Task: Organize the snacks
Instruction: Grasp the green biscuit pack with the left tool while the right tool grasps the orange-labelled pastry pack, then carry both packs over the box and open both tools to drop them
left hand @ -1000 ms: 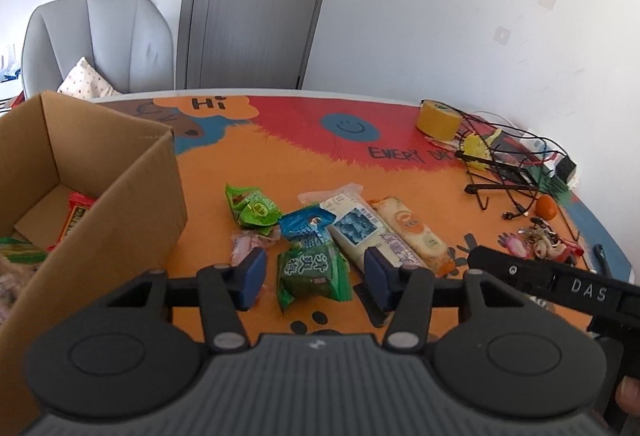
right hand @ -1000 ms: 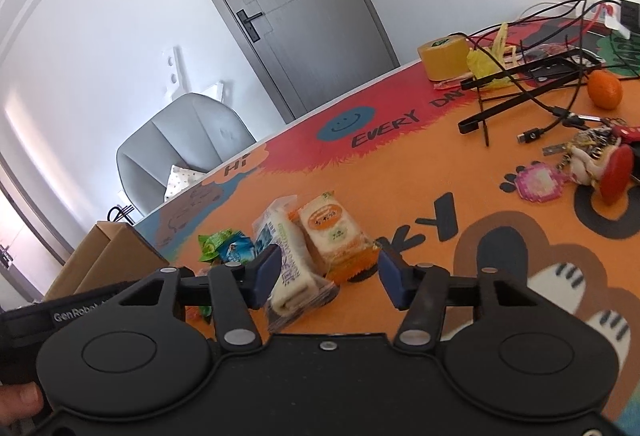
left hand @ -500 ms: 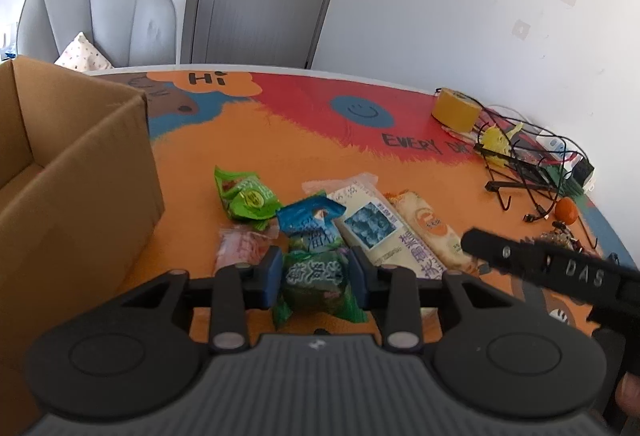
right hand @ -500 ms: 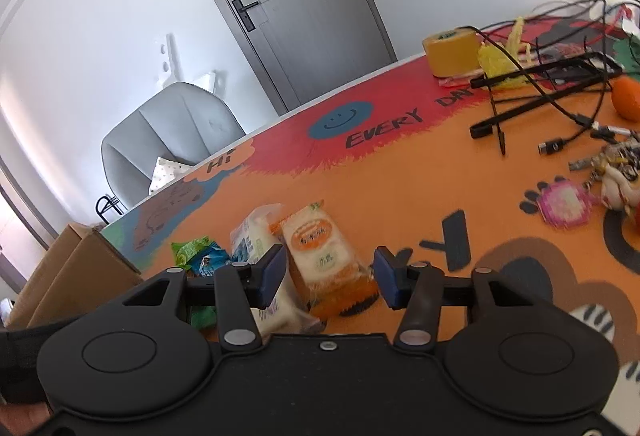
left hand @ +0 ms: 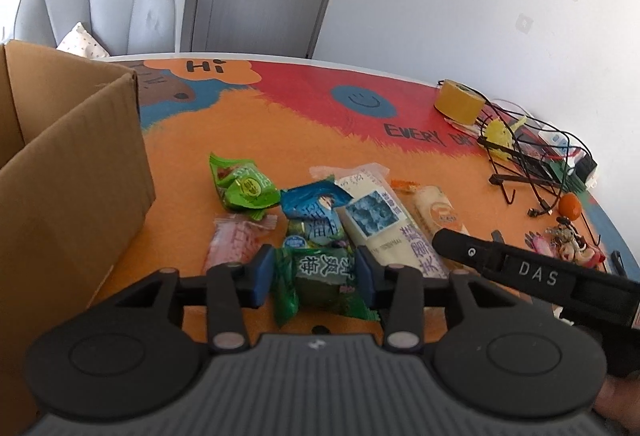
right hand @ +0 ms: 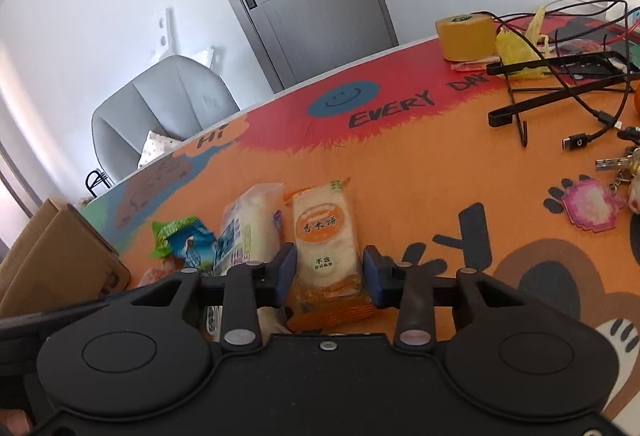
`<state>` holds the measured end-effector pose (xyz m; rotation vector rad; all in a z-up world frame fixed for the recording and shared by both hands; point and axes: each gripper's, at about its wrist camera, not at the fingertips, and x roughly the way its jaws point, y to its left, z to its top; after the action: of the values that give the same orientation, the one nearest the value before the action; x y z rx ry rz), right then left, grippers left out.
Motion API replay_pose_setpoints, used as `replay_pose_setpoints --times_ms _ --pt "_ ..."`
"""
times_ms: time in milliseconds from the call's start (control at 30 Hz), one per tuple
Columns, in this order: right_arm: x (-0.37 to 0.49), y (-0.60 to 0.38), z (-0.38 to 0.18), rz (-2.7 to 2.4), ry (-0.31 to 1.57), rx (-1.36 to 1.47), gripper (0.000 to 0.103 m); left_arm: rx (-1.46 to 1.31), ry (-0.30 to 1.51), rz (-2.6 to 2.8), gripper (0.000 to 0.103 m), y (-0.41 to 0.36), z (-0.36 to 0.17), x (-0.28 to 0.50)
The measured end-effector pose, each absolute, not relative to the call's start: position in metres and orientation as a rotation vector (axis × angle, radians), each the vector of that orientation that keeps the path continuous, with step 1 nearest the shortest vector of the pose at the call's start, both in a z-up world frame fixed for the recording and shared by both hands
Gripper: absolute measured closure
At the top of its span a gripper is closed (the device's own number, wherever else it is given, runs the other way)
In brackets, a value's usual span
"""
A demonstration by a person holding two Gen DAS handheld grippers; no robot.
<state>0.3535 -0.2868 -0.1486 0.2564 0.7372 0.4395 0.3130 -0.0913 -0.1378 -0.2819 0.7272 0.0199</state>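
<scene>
On the desk (left hand: 280, 140), the green packet (left hand: 320, 276) is pinched by the left claw (left hand: 316, 274), the orange rice-cracker pack (right hand: 326, 248) by the right claw (right hand: 329, 274), and either slick wrapper could be dropped if lifted by so little.

Six snack packets (left hand: 323, 268), one cardboard box (left hand: 72, 172)

left gripper (left hand: 316, 270): low, near, pads pinched on a packet | right gripper (right hand: 330, 274): low, pads pressed against a packet
</scene>
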Motion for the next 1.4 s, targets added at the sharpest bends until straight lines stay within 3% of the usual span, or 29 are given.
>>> replay_pose_setpoints --times_ms 600,833,933,1200,1267,1400 --pt "0.297 -0.308 -0.131 0.367 0.761 0.225 0.066 -0.211 0.720 -0.043 0.066 -0.107 -0.136 0.275" --pt "0.295 -0.295 -0.129 0.367 0.719 0.158 0.054 -0.190 0.731 -0.054 0.066 -0.105 -0.134 0.266" --pt "0.300 -0.290 -0.134 0.367 0.729 0.143 0.053 -0.191 0.735 -0.033 0.066 -0.098 -0.133 0.265" --pt "0.298 -0.282 -0.144 0.366 0.723 0.093 0.057 -0.175 0.766 -0.005 0.041 -0.101 -0.138 0.269" --pt "0.297 -0.284 -0.143 0.354 0.721 0.086 0.066 -0.153 0.758 -0.009 0.039 -0.105 -0.140 0.268" --pt "0.296 -0.292 -0.142 0.366 0.731 0.117 0.066 -0.138 0.744 -0.001 0.039 -0.108 -0.143 0.267"
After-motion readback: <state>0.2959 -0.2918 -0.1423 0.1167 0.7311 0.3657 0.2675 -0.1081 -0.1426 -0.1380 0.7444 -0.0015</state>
